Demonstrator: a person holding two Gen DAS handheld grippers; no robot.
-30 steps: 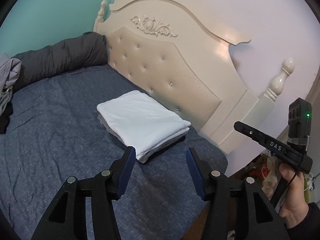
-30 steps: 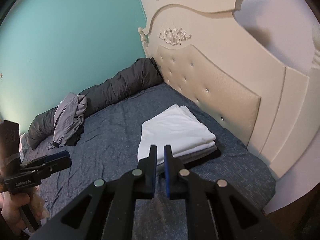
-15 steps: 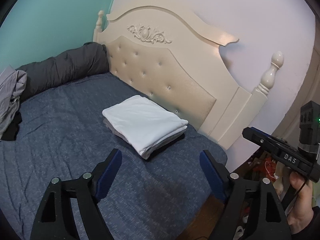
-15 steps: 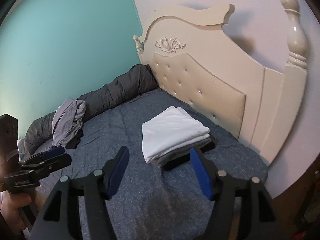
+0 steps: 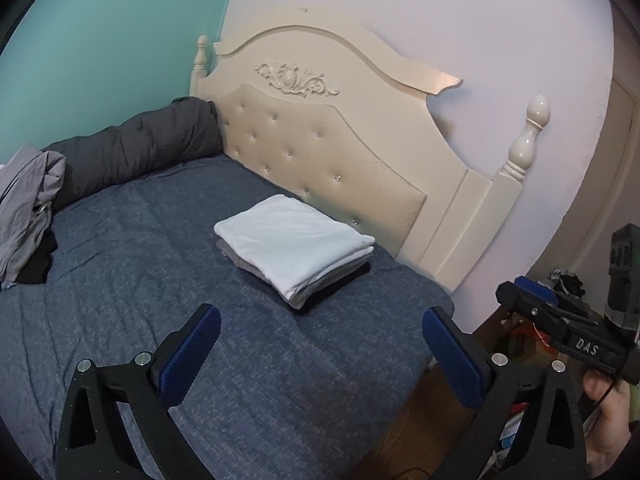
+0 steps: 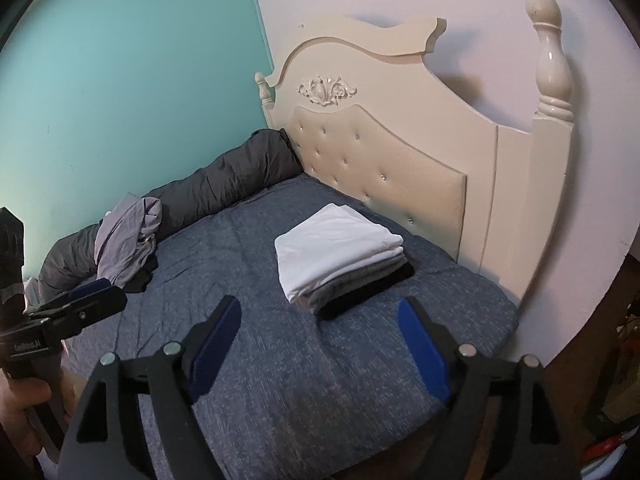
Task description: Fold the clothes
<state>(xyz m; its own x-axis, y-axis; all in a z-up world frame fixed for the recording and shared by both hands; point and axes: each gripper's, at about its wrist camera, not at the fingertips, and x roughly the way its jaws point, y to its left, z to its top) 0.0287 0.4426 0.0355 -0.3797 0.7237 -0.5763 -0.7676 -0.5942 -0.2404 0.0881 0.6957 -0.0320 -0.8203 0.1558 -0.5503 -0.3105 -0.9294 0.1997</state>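
A neat stack of folded clothes, white on top with grey and black layers beneath, lies on the blue bedspread close to the headboard. A heap of unfolded grey clothes rests at the far left against a dark rolled duvet. My left gripper hangs open above the bed's near corner, short of the stack, with nothing between its blue pads. My right gripper is likewise open and empty, a little in front of the stack.
A cream tufted headboard with turned posts stands behind the stack. The dark grey rolled duvet runs along the teal wall. A hand holds the other gripper at the right, over floor clutter beside the bed.
Both grippers have opened wide; the right one was nearly shut a second ago. Both have pulled back from the stack, which now looks farther away.
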